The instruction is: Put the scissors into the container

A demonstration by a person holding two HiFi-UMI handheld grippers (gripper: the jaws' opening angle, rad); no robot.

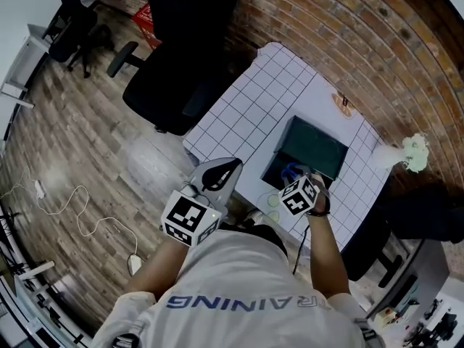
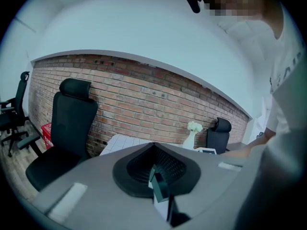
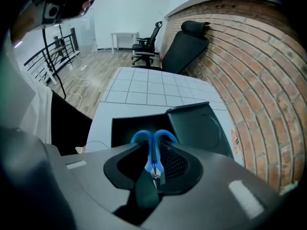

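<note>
Gripping the blue-handled metal scissors [image 3: 153, 143], the fingers of your right gripper [image 3: 152, 172] are closed on the blade part, just behind the handles. The long axis of the scissors runs in line with the fingers: the two blue loops stick out in front, and the blades point back between the fingers.

Directly ahead of the loops is the dark rectangular container [image 3: 125, 128]. Its hinged lid [image 3: 199, 126] lies open to the right in the right gripper view. The loops overlap the dark opening in this view, so I judge that the scissors are over it or very near, and not yet inside. The container stands on the white tabletop with a grid pattern [image 3: 144, 87], close to the edge nearest to you.

Your left gripper [image 1: 221, 174] hangs near the left edge of the tabletop, well apart from the container. Its fingers are together, with nothing between them. So the right hand is the nearer one. The coming move, in my judgement, is to bring the loops first down into the opening and then let the fingers part.
</note>
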